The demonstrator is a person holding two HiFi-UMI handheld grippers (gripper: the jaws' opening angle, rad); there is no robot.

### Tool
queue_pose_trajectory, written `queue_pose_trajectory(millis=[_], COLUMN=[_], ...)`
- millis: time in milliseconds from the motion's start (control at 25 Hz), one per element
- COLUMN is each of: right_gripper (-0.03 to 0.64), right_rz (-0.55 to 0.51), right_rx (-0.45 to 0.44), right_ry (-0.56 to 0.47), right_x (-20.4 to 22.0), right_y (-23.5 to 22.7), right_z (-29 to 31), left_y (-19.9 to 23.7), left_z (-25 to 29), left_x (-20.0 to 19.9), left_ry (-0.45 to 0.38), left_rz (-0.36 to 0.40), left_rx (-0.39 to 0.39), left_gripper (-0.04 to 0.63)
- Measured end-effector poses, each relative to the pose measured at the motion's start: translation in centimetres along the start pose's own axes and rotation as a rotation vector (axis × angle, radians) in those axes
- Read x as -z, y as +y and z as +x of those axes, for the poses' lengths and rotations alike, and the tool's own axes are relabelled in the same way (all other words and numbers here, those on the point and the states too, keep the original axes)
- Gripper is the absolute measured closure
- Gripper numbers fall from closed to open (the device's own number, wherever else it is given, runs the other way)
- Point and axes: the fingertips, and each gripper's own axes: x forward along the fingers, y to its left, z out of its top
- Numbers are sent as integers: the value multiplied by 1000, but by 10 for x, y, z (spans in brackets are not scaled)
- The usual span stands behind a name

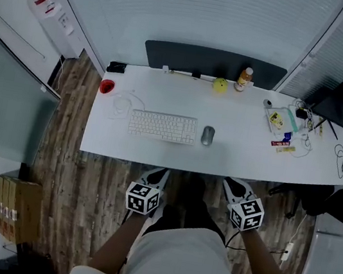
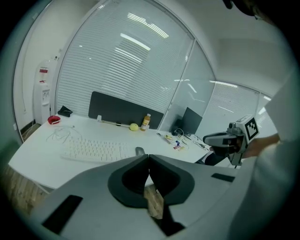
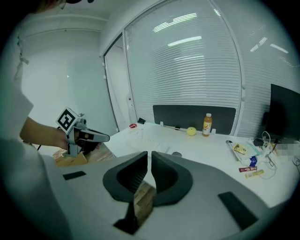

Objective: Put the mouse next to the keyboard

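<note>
The small grey oval mouse [image 1: 207, 135] lies on the long white desk [image 1: 233, 158], just right of the flat white keyboard [image 1: 162, 126]. Both tools hang below the desk's near edge. The left gripper [image 2: 149, 157] is closed and empty. The right gripper [image 3: 150, 153] has its jaws all but together, holding nothing.

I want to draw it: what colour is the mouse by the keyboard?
The mouse is silvery grey, clearest in the head view.

surface: white desk [image 1: 239, 159] | on it: keyboard [image 1: 162, 126], mouse [image 1: 207, 135] beside it, bottle [image 1: 243, 79], yellow ball [image 1: 220, 85]
</note>
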Motion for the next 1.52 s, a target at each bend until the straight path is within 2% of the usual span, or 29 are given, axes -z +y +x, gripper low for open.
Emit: queue_pose_trajectory(millis=[240,480,680,920,1120,1320,1520], right_gripper=[572,572,572,572,572,580,580], right_rz=[12,9,5,17,-18,-50,-49], right_rx=[51,79,76,51,11,-23,-51], right_ry=[-15,-29,-48,-86,-98,-130,-145], right_x=[6,9,3,-5,-10,-21,-26], right_y=[6,4,-7,-22,-37,-49,-53], right_z=[-27,-49,-64,-78,-85,-87,-84], left_y=[-8,-24,-39,-59,-75,-83,-89], left_z=[-32,-46,-51,-55,-56,-54,-52], left_x=[-8,-10,-16,-31,-35,-32,-33], left_ry=[-38,-39,-58,-119,-147,-160,-160], left_rz=[32,98,82,56,35,14,23], left_rx=[18,18,14,-10,-28,-56,-62], left_gripper=[577,578,578,578,578,578,578])
